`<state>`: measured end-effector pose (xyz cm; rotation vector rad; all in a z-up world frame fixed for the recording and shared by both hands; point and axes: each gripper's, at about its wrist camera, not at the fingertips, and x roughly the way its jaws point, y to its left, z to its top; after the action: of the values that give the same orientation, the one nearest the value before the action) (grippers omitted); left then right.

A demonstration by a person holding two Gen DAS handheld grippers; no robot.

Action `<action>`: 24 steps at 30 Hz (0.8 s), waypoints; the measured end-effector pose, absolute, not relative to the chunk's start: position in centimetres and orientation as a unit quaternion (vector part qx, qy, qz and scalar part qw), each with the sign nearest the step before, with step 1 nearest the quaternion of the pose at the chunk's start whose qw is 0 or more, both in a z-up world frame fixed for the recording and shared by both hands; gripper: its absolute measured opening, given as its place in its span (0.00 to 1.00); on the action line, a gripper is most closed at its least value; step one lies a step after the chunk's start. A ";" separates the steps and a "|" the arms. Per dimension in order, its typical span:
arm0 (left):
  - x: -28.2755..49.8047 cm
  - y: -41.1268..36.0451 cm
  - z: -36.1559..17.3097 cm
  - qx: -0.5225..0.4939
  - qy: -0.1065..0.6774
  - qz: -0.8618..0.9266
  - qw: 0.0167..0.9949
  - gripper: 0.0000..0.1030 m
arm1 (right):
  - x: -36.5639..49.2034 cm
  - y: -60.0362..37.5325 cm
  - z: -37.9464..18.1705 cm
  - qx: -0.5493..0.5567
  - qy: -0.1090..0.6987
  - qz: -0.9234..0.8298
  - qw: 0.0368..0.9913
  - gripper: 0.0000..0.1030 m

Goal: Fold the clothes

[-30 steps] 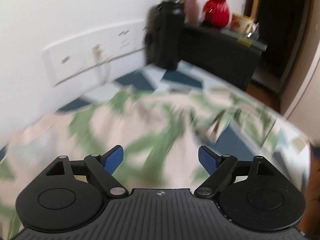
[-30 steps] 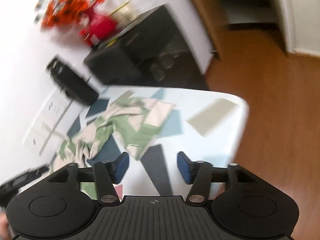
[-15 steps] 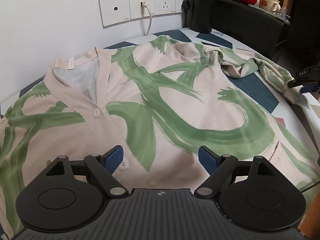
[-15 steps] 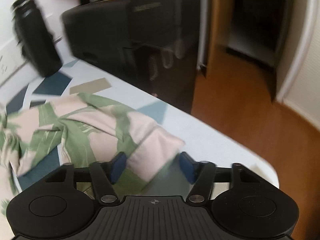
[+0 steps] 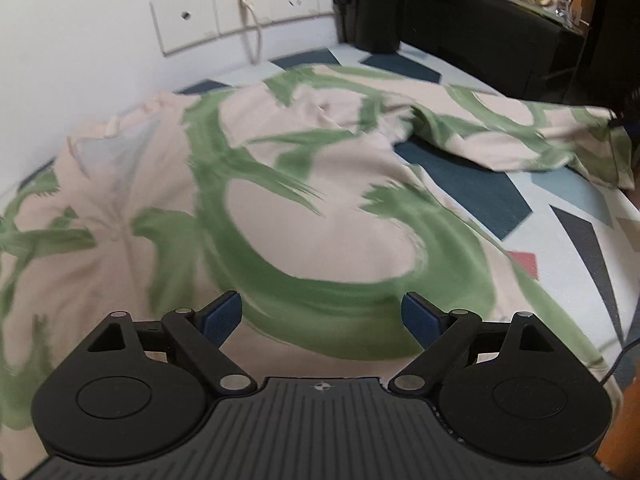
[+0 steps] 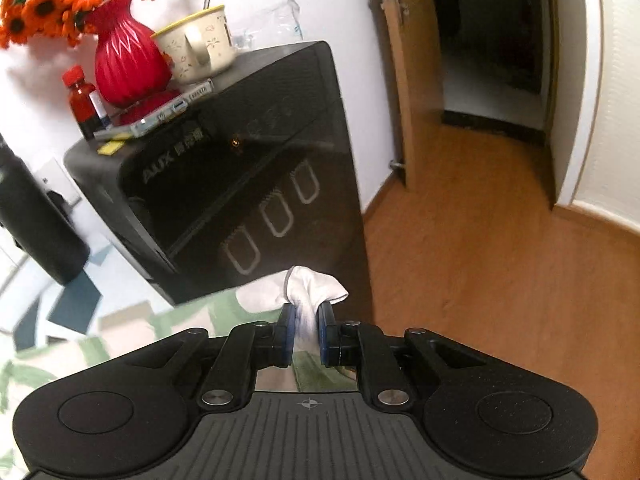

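Note:
A cream shirt [image 5: 320, 200] with green brush strokes lies spread on the patterned table [image 5: 580, 208], collar to the left. Its right sleeve [image 5: 520, 132] stretches off to the right. My left gripper [image 5: 322, 316] hovers over the shirt's lower front; its jaws are opening and nothing is between them. In the right wrist view my right gripper [image 6: 307, 332] is closing, and its blue pads pinch the sleeve's cuff [image 6: 312, 286], which bunches up above them. More of the shirt [image 6: 180, 320] trails to the left below.
A black bottle [image 5: 376, 4] and wall sockets [image 5: 240, 4] with a cable stand behind the table. A black cabinet [image 6: 240, 168] beside the table carries a red vase [image 6: 128, 60] and a mug [image 6: 196, 44]. Wooden floor [image 6: 480, 240] lies to the right.
My right gripper closed on the sleeve cuff that lay between its pads and swung toward the cabinet. The left gripper moved lower over the shirt front, and the sleeve now lies pulled out straighter.

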<state>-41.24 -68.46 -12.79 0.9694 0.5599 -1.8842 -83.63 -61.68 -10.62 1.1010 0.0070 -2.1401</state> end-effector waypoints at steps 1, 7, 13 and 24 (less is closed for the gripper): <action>-41.4 -68.3 -12.9 0.393 0.232 -0.765 0.454 0.86 | -83.7 -61.3 -10.2 0.432 -0.007 -0.824 0.366 0.10; -39.7 -67.6 -11.8 0.366 0.247 -0.769 0.462 0.86 | -80.7 -63.1 -6.4 0.456 -0.043 -0.750 0.477 0.10; -32.5 -66.5 -9.2 0.309 0.258 -0.770 0.496 0.86 | -70.1 -69.9 -1.3 0.438 -0.021 -0.662 0.608 0.10; -12.6 -63.5 -6.8 0.237 0.287 -0.725 0.579 0.86 | -39.6 -81.8 2.4 0.427 0.075 -0.471 0.768 0.10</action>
<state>-12.58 -63.55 -6.83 0.5552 0.6713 -1.6950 -39.60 -81.85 2.41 0.9259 0.1625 -1.0232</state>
